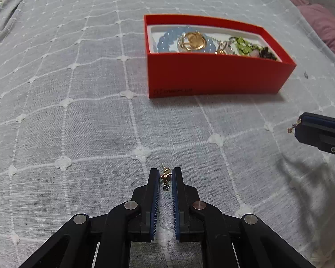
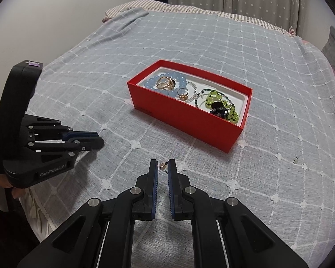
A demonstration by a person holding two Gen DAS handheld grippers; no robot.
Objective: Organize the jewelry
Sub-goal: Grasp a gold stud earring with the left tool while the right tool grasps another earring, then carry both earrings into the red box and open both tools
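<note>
The left gripper [image 1: 165, 174] had its blue-padded fingers [image 1: 154, 192] drawn in narrow around a small gold earring [image 1: 165, 176], which sat between the tips with a dark bead hanging below it; whether the pads actually pinched it or only flanked it I could not tell. It was low over the bedspread, well short of the red box [image 1: 212, 76] and on the near side of it.

The right gripper [image 2: 162, 164] held a second gold earring [image 2: 162, 166] right at its fingertips, the stud caught crosswise between the two pads, which stood close together. From the left wrist view that same gripper [image 1: 300, 122] came in from the right edge with the little earring [image 1: 290, 129] dangling off its tip, nearer to me than the box and off to its right.

The red box sat open on the grey-blue checked bedspread [image 2: 256, 55]. Inside, on a white lining, lay a blue bead bracelet [image 2: 167, 82] with a gold ring [image 2: 165, 83] resting across it, a smaller gold ring [image 2: 183, 92] just beside that, a thin beaded chain [image 2: 197, 98], a green bead bracelet [image 2: 216, 97] toward the far end, and a black hair clip [image 2: 218, 108] on top of the green beads.

Beyond the box, a striped pillow [image 2: 131, 5] lay at the head of the bed.
</note>
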